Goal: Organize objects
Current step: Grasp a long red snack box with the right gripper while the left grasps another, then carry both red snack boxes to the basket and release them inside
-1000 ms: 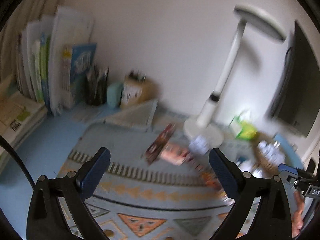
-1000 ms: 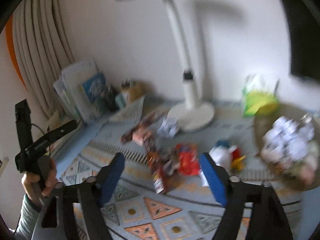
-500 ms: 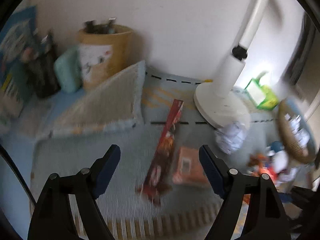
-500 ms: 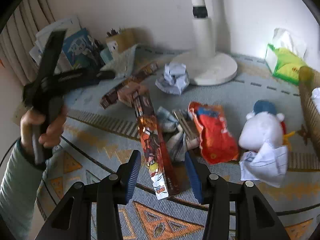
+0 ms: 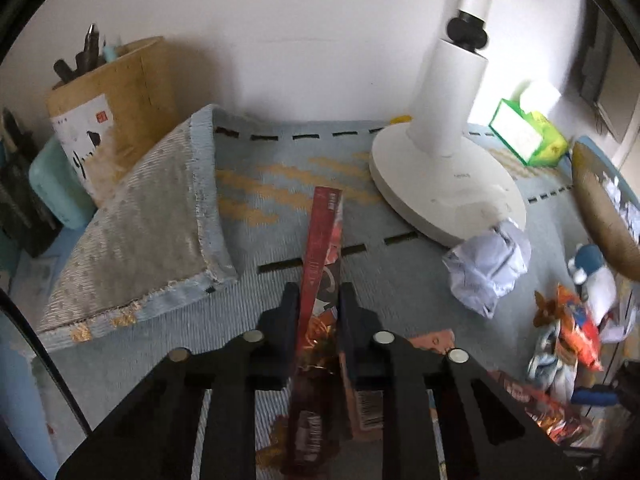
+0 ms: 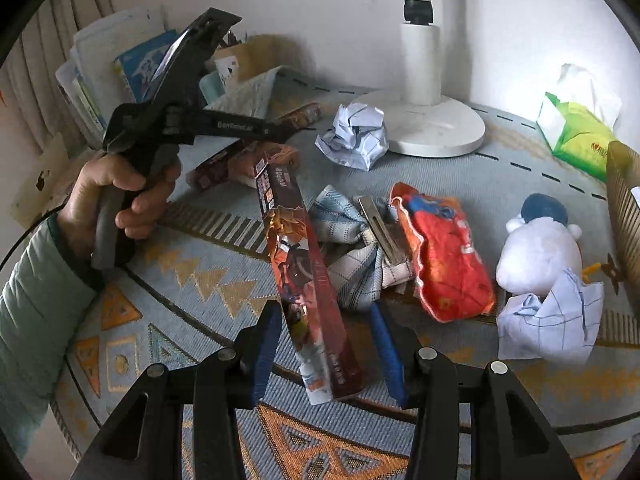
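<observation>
A long red box (image 5: 322, 240) lies on the patterned mat (image 5: 280, 196), pointing toward the wall. My left gripper (image 5: 318, 300) is shut on its narrow sides near the close end. In the right wrist view a hand (image 6: 120, 196) holds that gripper (image 6: 290, 132) low over the same box (image 6: 298, 114). A second long red box (image 6: 308, 272), printed in orange, rests partly on a checked cloth (image 6: 348, 248). My right gripper (image 6: 324, 336) has its blue pads closed on that box's long sides. The box sits askew between them.
A white lamp base (image 5: 444, 184) and a crumpled paper ball (image 5: 484, 268) sit at the right. A wooden pen holder (image 5: 108, 112) stands behind the mat's folded-up corner (image 5: 148, 216). An orange snack bag (image 6: 440, 252), plush toy (image 6: 540, 248), tissue box (image 6: 580, 136) and basket (image 6: 624, 208) crowd the right.
My left gripper dropped forward to the first red box and shut on it. My right gripper came down over the second box, narrowed its jaws, then held still.
</observation>
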### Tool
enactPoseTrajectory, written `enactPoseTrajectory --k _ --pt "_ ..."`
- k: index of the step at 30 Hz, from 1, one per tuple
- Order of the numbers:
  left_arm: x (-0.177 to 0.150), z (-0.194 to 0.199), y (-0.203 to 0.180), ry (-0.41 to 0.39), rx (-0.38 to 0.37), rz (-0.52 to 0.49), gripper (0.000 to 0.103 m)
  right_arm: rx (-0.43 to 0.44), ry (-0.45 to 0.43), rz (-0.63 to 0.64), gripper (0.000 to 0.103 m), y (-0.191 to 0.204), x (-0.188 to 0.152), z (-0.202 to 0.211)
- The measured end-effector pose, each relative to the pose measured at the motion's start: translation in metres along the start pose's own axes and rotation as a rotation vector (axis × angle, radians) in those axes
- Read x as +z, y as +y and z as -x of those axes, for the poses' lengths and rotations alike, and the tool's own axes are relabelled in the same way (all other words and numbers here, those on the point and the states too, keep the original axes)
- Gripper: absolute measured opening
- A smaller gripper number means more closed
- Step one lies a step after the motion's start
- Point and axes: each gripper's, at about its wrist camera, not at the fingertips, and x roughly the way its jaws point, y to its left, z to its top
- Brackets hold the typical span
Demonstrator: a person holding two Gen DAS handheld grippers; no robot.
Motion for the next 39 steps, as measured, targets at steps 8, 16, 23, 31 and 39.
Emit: enactPoseTrajectory --k 8,16,23,31,39 --pt "-0.019 0.04 0.016 -0.013 0.001 0.076 0.014 -0.002 -0.008 0.055 0.02 0.011 -0.004 0.004" --pt "-0.12 0.131 -0.016 -0.027 -0.029 0.182 0.014 0.061 -0.042 -0.026 0.017 0.012 -0.044 0.073" --pt "-0.187 0.154 -0.068 -0.022 -0.096 0.28 0.014 -0.077 -0.01 -0.03 0.017 0.0 -0.113 0.115" --pt "-0.2 0.149 -0.097 -0.038 -0.034 0.221 0.014 0.03 0.005 -0.219 0.032 -0.038 -0.132 0.111" --pt "-0.208 0.152 -0.104 -0.077 -0.065 0.211 0.037 -0.042 -0.022 -0.199 0.064 -0.029 -0.12 0.102"
